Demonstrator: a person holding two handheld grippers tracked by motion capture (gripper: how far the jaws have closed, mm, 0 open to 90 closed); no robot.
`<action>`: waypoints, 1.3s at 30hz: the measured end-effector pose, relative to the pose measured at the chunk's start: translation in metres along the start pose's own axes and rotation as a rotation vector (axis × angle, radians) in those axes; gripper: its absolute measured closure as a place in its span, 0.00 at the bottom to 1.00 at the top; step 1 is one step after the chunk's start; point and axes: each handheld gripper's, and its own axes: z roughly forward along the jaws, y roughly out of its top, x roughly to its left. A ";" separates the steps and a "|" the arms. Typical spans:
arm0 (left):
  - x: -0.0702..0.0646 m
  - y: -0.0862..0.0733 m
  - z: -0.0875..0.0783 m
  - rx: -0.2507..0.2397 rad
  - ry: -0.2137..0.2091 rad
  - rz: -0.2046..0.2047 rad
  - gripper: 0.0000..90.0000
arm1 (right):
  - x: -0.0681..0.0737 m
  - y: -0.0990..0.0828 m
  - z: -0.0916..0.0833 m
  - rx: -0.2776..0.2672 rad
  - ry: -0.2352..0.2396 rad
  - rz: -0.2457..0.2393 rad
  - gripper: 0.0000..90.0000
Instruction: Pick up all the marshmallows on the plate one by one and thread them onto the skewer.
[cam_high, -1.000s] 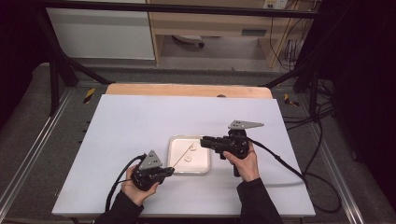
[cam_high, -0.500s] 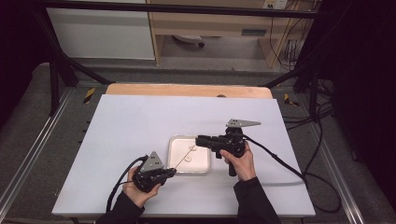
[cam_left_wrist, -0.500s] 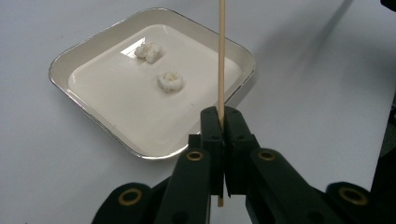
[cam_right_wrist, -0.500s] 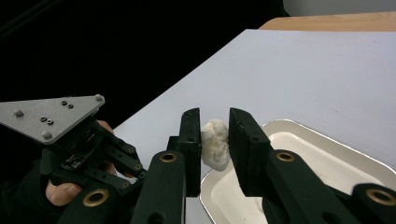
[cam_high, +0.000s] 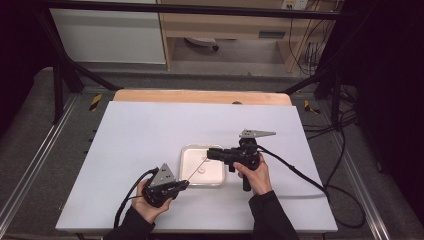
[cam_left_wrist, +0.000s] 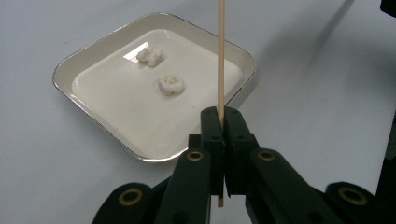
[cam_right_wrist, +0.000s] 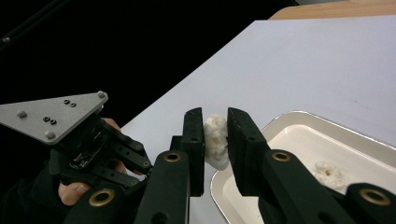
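A white square tray (cam_high: 217, 176) with a silver rim lies on the table's near middle; two white puffy pieces (cam_left_wrist: 171, 85) rest in it. My left gripper (cam_high: 184, 185) sits at the tray's near left corner, shut on a thin wooden skewer (cam_left_wrist: 221, 60) that slants up over the tray toward the right gripper. Above the tray's far side my right gripper (cam_high: 210, 153) is shut on a white puffy piece (cam_right_wrist: 215, 140), close to the skewer's tip. The left gripper (cam_right_wrist: 135, 156) and its hand also appear in the right gripper view.
The table (cam_high: 150, 130) is a white sheet with a wooden strip (cam_high: 200, 96) along its far edge. Black cables (cam_high: 300, 175) trail from the right gripper across the table's right side. Metal frame rails (cam_high: 30, 165) flank both sides.
My right gripper has moved left and slightly nearer over the tray, bringing its white piece toward the skewer's tip. The left gripper has barely shifted.
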 end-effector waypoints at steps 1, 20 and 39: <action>0.000 0.000 0.000 -0.004 0.004 0.001 0.98 | 0.000 0.000 0.001 0.000 0.003 0.001 0.87; -0.003 -0.003 0.008 0.011 0.002 0.000 0.98 | 0.001 -0.016 0.009 -0.006 0.011 0.020 0.89; -0.006 -0.003 0.014 0.030 -0.004 -0.001 0.98 | 0.002 -0.028 0.010 -0.011 -0.003 0.011 0.90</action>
